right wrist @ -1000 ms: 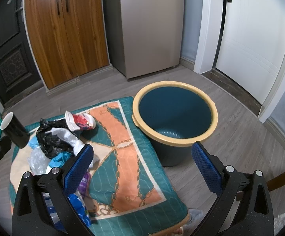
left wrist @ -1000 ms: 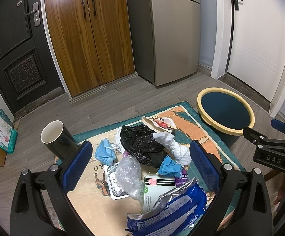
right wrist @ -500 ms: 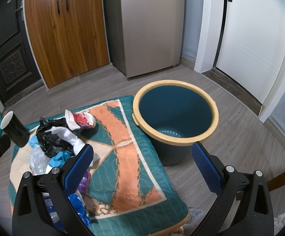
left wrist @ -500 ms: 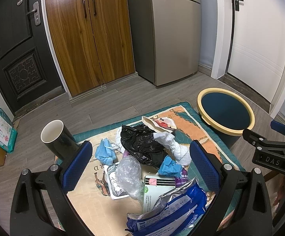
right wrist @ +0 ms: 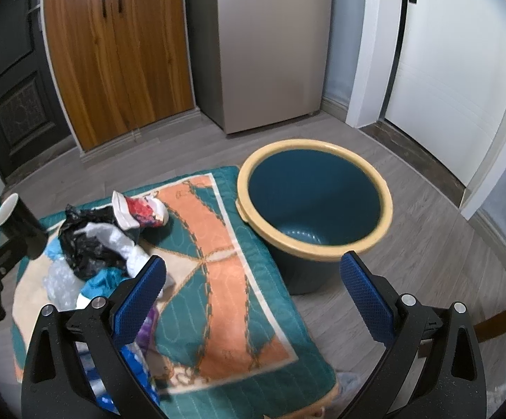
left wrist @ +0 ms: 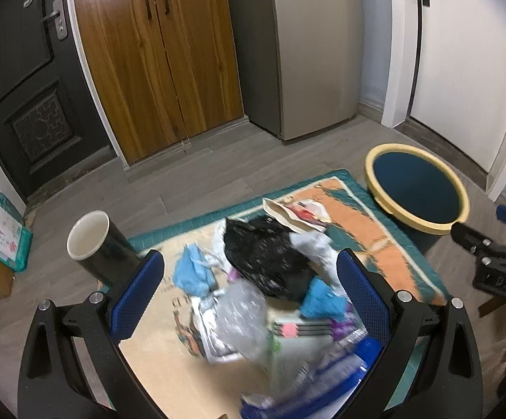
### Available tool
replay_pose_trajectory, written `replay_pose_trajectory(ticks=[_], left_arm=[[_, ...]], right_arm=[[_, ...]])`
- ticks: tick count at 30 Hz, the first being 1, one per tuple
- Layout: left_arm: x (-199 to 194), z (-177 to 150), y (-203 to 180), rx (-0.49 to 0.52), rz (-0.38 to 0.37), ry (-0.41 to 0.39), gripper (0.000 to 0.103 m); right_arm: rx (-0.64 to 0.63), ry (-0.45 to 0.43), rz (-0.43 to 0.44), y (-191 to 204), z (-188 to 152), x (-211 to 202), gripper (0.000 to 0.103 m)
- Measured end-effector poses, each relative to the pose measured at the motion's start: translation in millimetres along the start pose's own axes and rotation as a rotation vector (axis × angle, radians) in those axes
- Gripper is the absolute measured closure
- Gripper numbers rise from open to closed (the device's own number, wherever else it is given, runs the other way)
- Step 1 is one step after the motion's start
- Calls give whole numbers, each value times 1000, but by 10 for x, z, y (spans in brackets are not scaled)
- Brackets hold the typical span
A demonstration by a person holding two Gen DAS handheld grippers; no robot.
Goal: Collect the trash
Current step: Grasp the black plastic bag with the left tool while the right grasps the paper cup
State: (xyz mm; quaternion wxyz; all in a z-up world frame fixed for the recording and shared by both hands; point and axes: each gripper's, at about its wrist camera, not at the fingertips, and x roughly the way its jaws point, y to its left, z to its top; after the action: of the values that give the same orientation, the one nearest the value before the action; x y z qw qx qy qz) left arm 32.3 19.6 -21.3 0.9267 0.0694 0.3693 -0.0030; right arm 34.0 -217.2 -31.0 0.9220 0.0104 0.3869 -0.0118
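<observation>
With fingers spread and empty, the left gripper (left wrist: pixel 249 295) should descend on the crumpled clear plastic (left wrist: pixel 240 317), pinch it firmly, then carry it to the bin (left wrist: pixel 417 188).

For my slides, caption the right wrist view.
Open right hand-held gripper faces an empty blue bucket beside a trash-strewn mat.

My left hand-held gripper (left wrist: pixel 249 300) jaws spread wide, nothing between the pads. My right hand-held gripper (right wrist: pixel 253 296) same: wide apart, empty, held beside it.
</observation>
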Motion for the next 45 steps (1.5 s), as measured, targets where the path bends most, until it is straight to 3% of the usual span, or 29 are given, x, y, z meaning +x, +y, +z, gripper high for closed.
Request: replay_pose_trajectory(ticks=[4,8,11,15,19,25,30,32,33,35,37,45], left_arm=[[310,81,97,52,67,48,6],[541,93,419,-69,30,91,6],[671,106,688,-173,64,97,6],[803,82,813,-212,63,104,9],[938,76,749,-164,42,135,12],[1071,80,706,-169,10,163,14],[1197,57,680,-172,-31,198,24],[1237,43,656,-178,-55,211,32],[1256,36,644,-185,-72,219,36],[1293,33,628,-206,-107,233,52],[1310,31,605,-219,-144,243,59],[1362,8,450,-221,-271,296,75]], right_arm=[[-89,-21,78,199,220,213,4],[-205,-2,181,526,320,476,4],[-231,48,240,696,373,726,4],[-246,112,302,873,421,1004,8],[-279,142,349,1070,482,1123,27],[-320,233,382,1301,444,1349,52],[-362,264,382,1361,383,1367,73],[-359,272,378,1350,378,1387,93],[-360,261,372,1343,377,1386,96],[-363,236,369,1318,400,1353,98],[-344,225,373,1263,447,1334,99],[-286,234,413,1173,508,1331,99]])
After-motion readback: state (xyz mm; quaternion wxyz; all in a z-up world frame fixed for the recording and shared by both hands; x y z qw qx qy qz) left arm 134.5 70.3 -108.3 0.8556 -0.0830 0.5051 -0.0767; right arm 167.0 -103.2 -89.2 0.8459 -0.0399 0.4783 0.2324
